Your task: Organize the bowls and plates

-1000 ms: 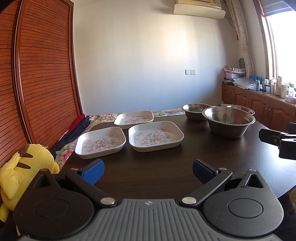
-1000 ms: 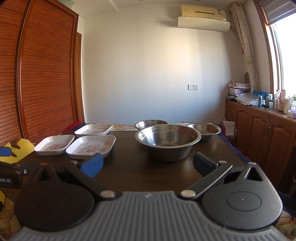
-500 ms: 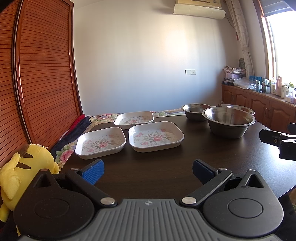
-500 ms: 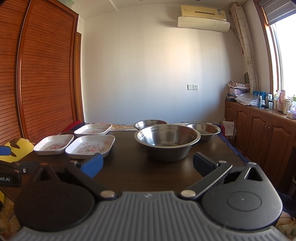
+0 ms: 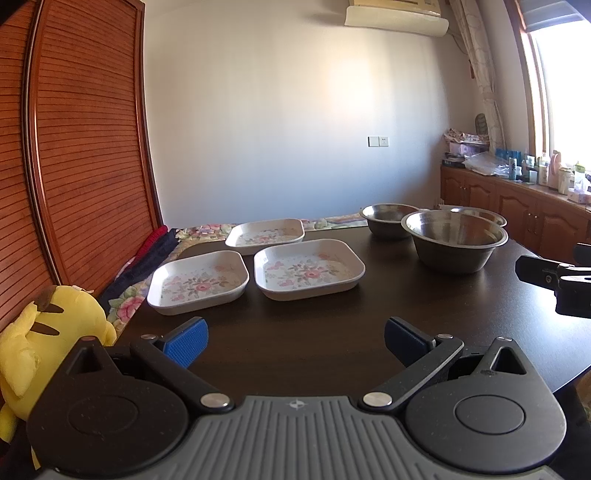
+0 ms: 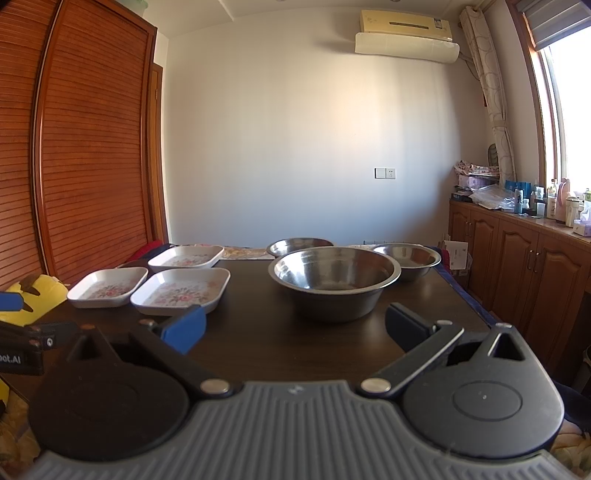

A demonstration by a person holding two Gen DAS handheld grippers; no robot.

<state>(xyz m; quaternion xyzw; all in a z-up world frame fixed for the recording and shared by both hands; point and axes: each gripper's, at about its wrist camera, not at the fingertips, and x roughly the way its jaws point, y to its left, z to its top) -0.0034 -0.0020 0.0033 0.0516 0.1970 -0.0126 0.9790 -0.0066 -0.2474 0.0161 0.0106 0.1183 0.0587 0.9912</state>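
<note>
Far left: a yellow plush toy point(image 5: 44, 332) sits off the counter's left edge, against the slatted wooden wardrobe point(image 5: 74, 147). Folded dark and red cloth point(image 5: 155, 247) lies on a floral fabric behind it.

Dark wooden counter point(image 5: 388, 306) carries everything for the task. Left group: three square white floral plates, all flat, none stacked. Front-left plate point(image 5: 197, 280) and front-right plate point(image 5: 308, 271) lie just beside each other, a narrow gap between. Rear plate point(image 5: 266, 232) sits behind that gap, near both.

Right group: three steel bowls, upright. Big bowl point(image 5: 454, 240) nearest, small bowl point(image 5: 386, 219) behind it to the left, third bowl point(image 5: 480, 215) mostly hidden behind the big one in the left view; the right view shows it clear point(image 6: 410, 258), close behind the big bowl's right rim. Plates and bowls well apart, bare counter between.

Left tongs point(image 5: 295, 341) low over the near counter edge, blue pads spread wide, nothing between them. Right tongs point(image 6: 295, 326) likewise spread wide and empty, facing the big bowl, not touching it.

Far right: wooden cabinets point(image 6: 524, 266) under the window with bottles and clutter on top. Air conditioner point(image 6: 406, 31) high on the white wall.
</note>
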